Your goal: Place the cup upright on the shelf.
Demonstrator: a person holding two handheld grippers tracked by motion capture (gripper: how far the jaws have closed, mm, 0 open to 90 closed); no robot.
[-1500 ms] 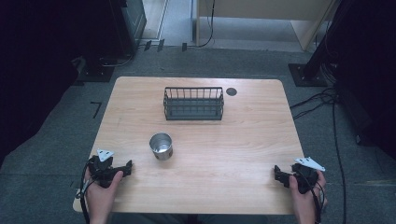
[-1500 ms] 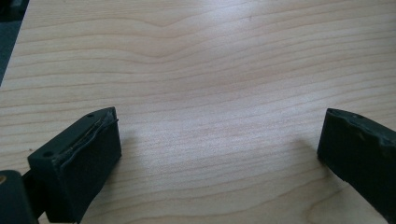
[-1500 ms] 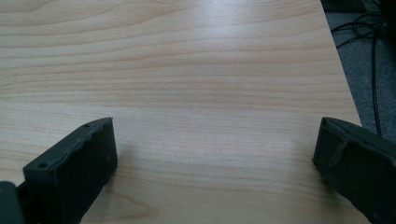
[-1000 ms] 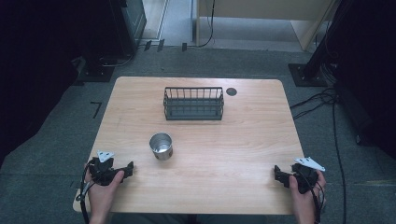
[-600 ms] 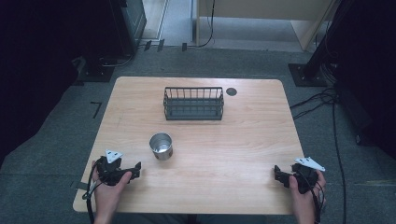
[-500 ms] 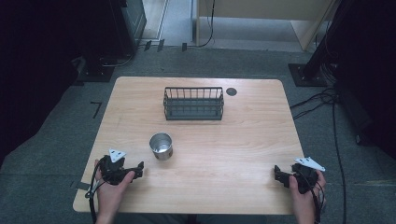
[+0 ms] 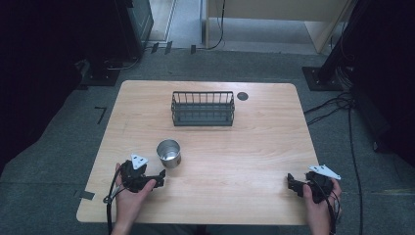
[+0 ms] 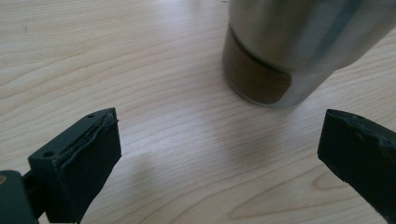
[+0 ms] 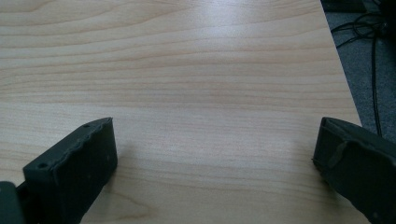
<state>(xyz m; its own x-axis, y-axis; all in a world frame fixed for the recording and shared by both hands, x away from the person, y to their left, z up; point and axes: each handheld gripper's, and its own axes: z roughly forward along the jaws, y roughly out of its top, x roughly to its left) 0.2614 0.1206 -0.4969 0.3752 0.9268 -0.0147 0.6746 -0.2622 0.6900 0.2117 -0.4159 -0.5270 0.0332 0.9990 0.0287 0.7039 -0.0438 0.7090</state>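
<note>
- The left gripper [image 7: 157, 177] is at the lower left of the high view, with its jaws spread wide and holding nothing. It points toward the metal cup [image 7: 169, 152].
- In the left gripper view the metal cup stands at the upper right of the frame, just beyond the open jaws and not between them; I judge the grasp is not yet made.
- The right gripper [image 7: 292, 184] rests at the lower right of the high view, jaws wide and empty, over the bare wooden table [image 7: 254, 147].
- The cup stands upright, left of the middle of the frame, well apart from the wire basket [image 7: 202, 108] at the upper middle.
- Probably the cup should go to the basket; reaching, gripping and carrying are all left.
- The cup's top is cut off in the left gripper view, and I cannot tell if something is inside it.
</note>
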